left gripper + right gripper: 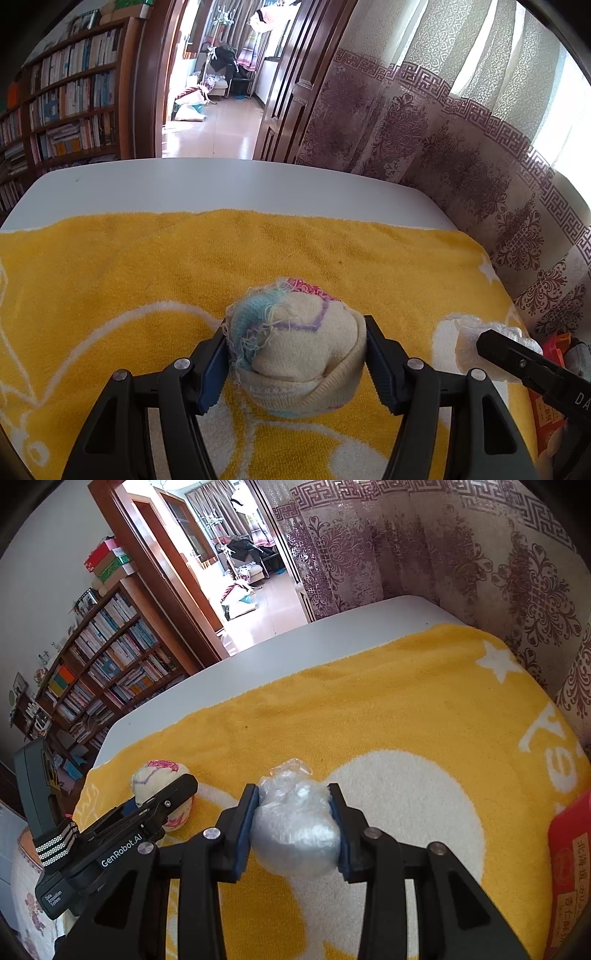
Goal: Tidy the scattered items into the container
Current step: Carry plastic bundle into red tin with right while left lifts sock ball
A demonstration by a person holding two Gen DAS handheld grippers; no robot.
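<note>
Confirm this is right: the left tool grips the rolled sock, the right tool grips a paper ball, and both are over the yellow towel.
One error: the right tool grips a crumpled clear plastic bag, not a paper ball; the right wrist view shows it. The left tool does grip the sock, over the yellow towel.

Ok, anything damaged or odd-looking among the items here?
The rolled sock in the left gripper is frayed, with loose threads hanging from its blue side. The plastic-wrap ball in the right gripper looks crumpled but intact.

"GenRobot.AI" stands on the left hand-held gripper (pixel 177 794) (smaller print beneath it is unreadable).
</note>
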